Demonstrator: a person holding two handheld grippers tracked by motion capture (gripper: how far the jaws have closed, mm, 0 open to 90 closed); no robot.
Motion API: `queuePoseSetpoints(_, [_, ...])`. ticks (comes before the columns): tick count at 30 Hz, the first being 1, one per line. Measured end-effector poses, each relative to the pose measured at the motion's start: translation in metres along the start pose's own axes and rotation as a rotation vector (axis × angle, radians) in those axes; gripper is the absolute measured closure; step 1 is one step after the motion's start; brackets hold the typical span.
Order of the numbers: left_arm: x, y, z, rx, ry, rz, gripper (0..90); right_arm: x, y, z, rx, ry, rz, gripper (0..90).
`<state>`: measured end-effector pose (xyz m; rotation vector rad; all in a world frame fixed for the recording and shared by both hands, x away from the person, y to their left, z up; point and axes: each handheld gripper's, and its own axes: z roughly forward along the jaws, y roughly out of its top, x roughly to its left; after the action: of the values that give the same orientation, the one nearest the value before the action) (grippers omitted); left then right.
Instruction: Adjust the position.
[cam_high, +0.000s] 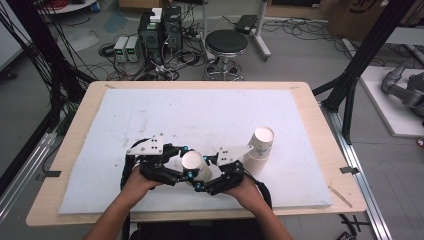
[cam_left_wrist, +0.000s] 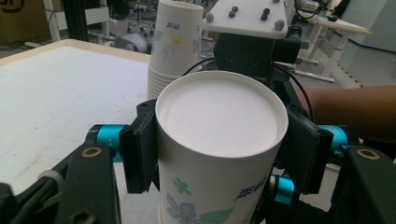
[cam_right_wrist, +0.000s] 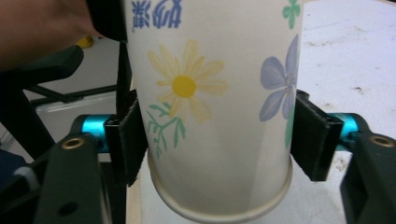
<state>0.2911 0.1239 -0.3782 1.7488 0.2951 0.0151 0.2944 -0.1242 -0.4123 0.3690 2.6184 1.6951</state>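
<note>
A white paper cup (cam_high: 192, 160) printed with flowers stands upside down near the front middle of the white mat, its closed base facing up. My left gripper (cam_high: 186, 163) is shut on it from the left, and its pads (cam_left_wrist: 138, 148) press the cup (cam_left_wrist: 219, 116) just below the base. My right gripper (cam_high: 202, 173) is shut on the same cup (cam_right_wrist: 210, 93) from the right, with its pads (cam_right_wrist: 310, 142) lower down, near the rolled rim. A stack of upside-down cups (cam_high: 261, 142) stands just right of both grippers. That stack (cam_left_wrist: 175, 42) rises behind the held cup.
The white foam mat (cam_high: 210, 115) covers most of the wooden table (cam_high: 320, 130), with bare mat to the left and far side. Beyond the far edge are a black stool (cam_high: 226, 45), computer cases (cam_high: 160, 30) and cables on the floor.
</note>
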Motion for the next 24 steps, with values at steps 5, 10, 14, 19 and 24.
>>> queuePoseSetpoints(5, [0.0, 0.001, -0.002, 0.014, 0.019, 0.016, 22.9, 0.002, 0.006, -0.002, 0.045, -0.024, -0.04, 32.0])
queuePoseSetpoints(10, [-0.001, 0.004, -0.007, 0.035, 0.035, 0.015, 14.3, 0.004, 0.012, -0.002, 0.124, -0.062, -0.084, 32.0])
queuePoseSetpoints(14, [-0.003, 0.008, -0.012, 0.081, 0.034, 0.032, 14.3, 0.002, 0.019, -0.004, 0.197, -0.067, -0.11, 32.6])
queuePoseSetpoints(19, [-0.002, 0.013, -0.014, 0.155, 0.022, 0.039, 14.3, 0.0, 0.027, -0.004, 0.269, -0.049, -0.143, 34.6])
queuePoseSetpoints(24, [-0.001, 0.016, -0.014, 0.19, 0.04, 0.051, 14.5, -0.002, 0.031, -0.003, 0.275, -0.033, -0.148, 35.1])
